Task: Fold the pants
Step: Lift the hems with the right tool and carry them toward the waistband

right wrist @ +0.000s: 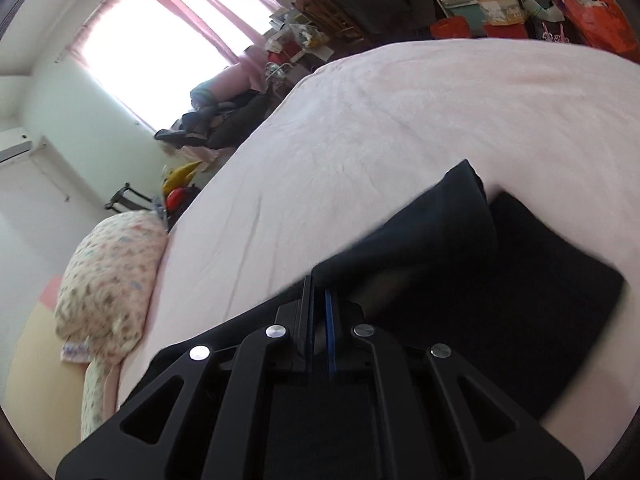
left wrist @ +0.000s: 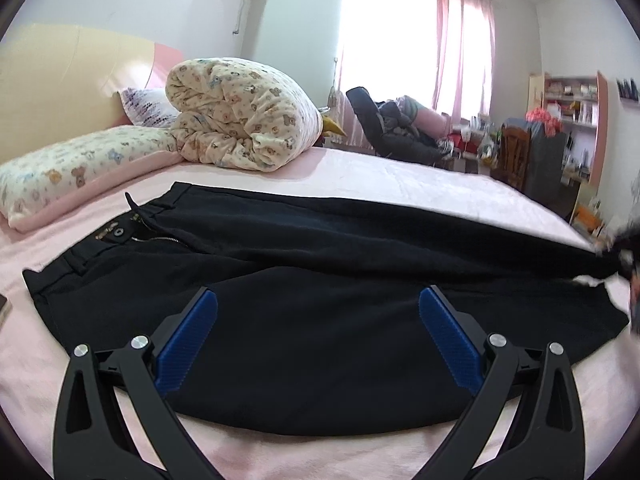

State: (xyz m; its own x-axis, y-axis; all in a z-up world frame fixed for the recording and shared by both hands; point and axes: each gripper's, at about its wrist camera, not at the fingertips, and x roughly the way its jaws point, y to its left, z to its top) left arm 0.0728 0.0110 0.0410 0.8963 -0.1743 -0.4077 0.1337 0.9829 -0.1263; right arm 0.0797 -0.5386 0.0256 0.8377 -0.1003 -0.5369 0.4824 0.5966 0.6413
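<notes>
Bed (left wrist: 400,172) with pink sheet: black pants (left wrist: 320,264) spread across the near part, waistband at left; far left, a bear-print pillow (left wrist: 72,176) and rolled quilt (left wrist: 236,116)

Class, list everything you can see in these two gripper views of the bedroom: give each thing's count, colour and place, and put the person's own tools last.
Black fabric pants: one, black, spread on the bed.
Pink bed sheet: one, pale pink, under the pants.
Rolled bear-print quilt: one, cream, at the bed's head.
Bear-print pillow: one, cream and pink, beside the quilt.
Pink curtains: pink, at the bright window.
Left gripper: one, black with blue pads, open above the pants.
Right gripper: one, black, shut on the pants' leg end.
</notes>
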